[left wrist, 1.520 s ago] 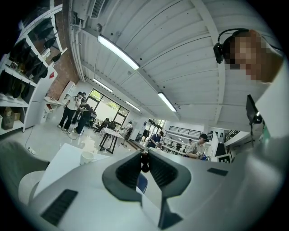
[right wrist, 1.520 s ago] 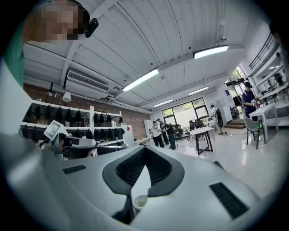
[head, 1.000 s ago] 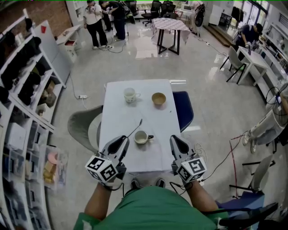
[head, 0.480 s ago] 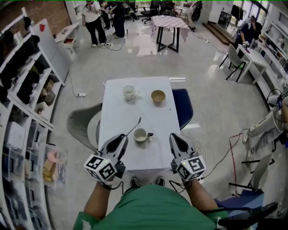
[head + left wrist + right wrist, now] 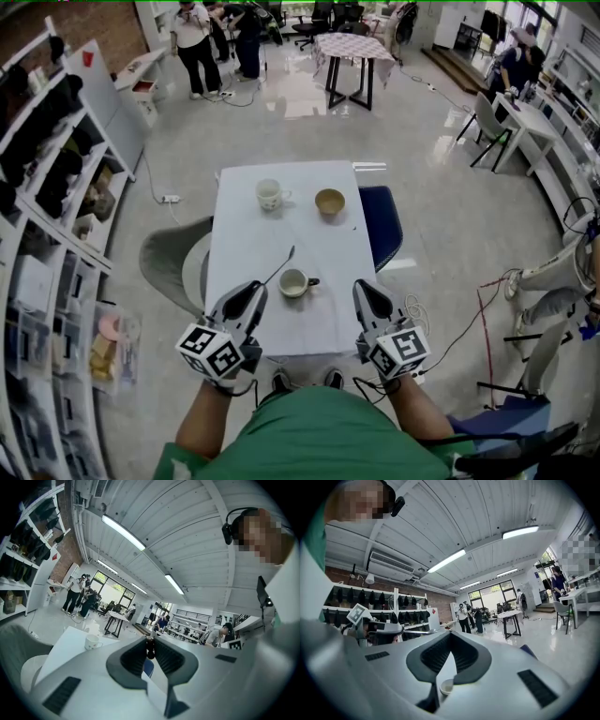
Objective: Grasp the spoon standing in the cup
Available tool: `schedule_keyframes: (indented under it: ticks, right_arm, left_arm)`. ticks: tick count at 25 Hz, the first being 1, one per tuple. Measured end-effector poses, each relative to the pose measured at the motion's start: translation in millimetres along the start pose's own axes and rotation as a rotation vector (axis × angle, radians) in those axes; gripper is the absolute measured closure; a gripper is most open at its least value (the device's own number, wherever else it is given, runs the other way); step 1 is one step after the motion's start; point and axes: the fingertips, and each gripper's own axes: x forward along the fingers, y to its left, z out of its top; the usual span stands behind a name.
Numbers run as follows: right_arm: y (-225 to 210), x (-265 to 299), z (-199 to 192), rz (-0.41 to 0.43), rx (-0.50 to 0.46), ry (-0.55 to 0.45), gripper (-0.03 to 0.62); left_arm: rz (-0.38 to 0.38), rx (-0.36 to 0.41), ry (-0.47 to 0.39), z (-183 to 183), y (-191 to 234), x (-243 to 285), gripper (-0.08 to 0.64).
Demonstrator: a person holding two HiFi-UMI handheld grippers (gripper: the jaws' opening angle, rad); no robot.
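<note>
A pale cup (image 5: 293, 282) stands near the front middle of the white table (image 5: 244, 234). A metal spoon (image 5: 281, 265) leans in it, handle pointing up and left. My left gripper (image 5: 255, 287) hovers just left of the cup, apart from it, jaws shut with nothing between them. In the left gripper view its tips (image 5: 150, 642) meet. My right gripper (image 5: 360, 286) hangs at the table's right edge, right of the cup, also shut and holding nothing. The cup (image 5: 446, 686) shows low under the jaws in the right gripper view.
A white mug (image 5: 269, 194) and a tan bowl (image 5: 329, 202) sit at the table's far end. A blue chair (image 5: 382, 225) stands at the right side, a grey chair (image 5: 173, 262) at the left. Shelves (image 5: 56, 187) line the left wall. People stand far back.
Both grippers, the cup and the spoon keep their places. Only the head view has shifted slightly.
</note>
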Motion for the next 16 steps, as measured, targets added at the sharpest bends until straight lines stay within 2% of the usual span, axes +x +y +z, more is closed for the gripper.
schedule_keyframes:
  ticks: [16]
  right_arm:
    - [2, 1, -5, -0.006, 0.000, 0.004, 0.578]
  left_arm:
    - [0.000, -0.019, 0.008, -9, 11, -1, 0.499]
